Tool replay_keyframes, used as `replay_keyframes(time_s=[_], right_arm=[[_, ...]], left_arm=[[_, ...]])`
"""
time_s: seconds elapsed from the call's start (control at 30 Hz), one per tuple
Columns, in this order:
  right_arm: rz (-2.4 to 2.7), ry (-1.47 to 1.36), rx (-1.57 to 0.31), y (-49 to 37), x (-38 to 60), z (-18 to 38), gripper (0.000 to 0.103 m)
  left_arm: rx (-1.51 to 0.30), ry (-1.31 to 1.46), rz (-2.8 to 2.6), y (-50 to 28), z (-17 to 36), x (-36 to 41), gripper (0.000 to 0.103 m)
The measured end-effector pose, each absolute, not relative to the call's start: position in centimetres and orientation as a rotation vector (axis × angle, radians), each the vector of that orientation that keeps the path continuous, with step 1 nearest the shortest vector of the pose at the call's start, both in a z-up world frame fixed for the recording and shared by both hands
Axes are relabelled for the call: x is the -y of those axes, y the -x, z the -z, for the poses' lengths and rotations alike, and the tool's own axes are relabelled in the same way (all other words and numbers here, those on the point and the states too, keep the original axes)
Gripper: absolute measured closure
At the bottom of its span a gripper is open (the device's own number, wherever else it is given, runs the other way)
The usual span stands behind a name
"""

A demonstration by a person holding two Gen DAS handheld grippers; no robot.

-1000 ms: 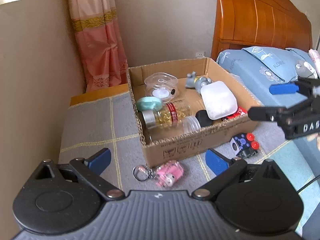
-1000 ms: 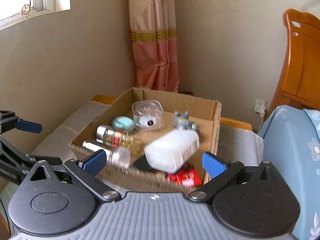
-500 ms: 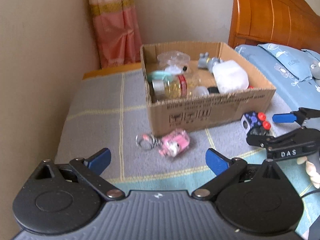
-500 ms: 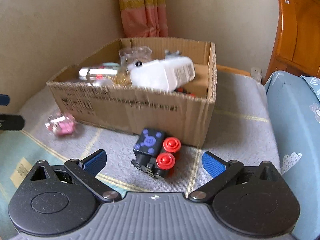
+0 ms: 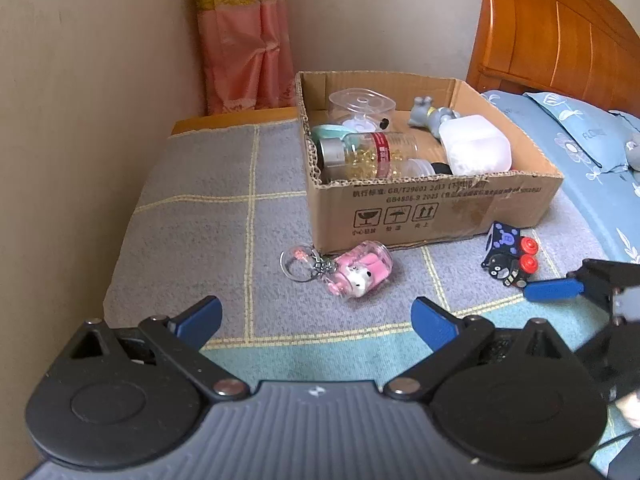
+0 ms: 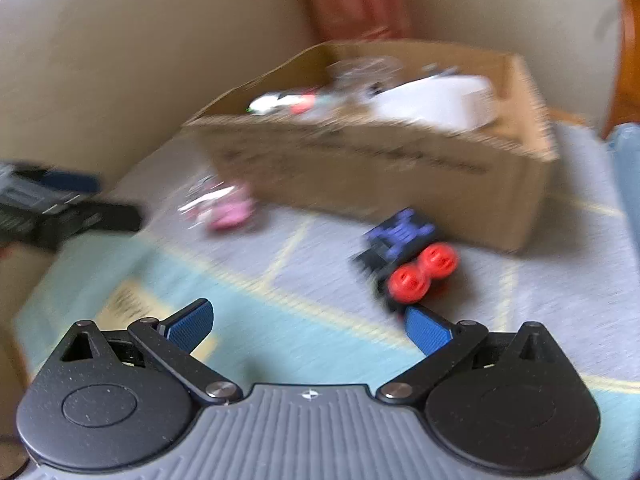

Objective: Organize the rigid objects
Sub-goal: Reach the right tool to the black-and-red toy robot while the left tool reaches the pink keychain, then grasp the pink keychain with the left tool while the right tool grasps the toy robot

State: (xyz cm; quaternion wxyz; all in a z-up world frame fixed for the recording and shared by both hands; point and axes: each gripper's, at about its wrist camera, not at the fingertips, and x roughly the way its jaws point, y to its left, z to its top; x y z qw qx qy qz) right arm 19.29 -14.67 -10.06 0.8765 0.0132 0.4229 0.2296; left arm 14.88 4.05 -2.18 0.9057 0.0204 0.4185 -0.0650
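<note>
in the box: cardboard box (image 5: 432,208) already holds bottles and jars
left out: pink keychain (image 5: 356,272), toy train (image 6: 404,264) (both on the blanket beside it)
claws: left gripper (image 5: 316,320), right gripper (image 6: 308,324) both spread apart, empty

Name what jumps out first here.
The open cardboard box crammed with bottles and jars sits mid-blanket. Two strays lie outside its front wall: a pink keychain charm and a black toy with red wheels, just ahead of the open right gripper.

Pink keychain (image 5: 362,274), brown box (image 5: 436,212), grey yellow-lined mat (image 5: 208,208).
</note>
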Motion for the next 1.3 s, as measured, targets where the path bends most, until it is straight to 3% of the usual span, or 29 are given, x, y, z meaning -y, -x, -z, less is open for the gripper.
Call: replay_keyframes(time_s=[0.4,1.3], right_arm=[[-0.371,0.213,-0.797,-21.2,15.2,10.9,0.0],[-0.485,0.245,-0.838,-19.7,12.2,10.5,0.0]], left_arm=[[-0.889,-0.003,0.137,-14.8,2.8,-4.7,0.003],[-0.935,0.083,0.048,-21.0,4.7,-1.1,0.003]])
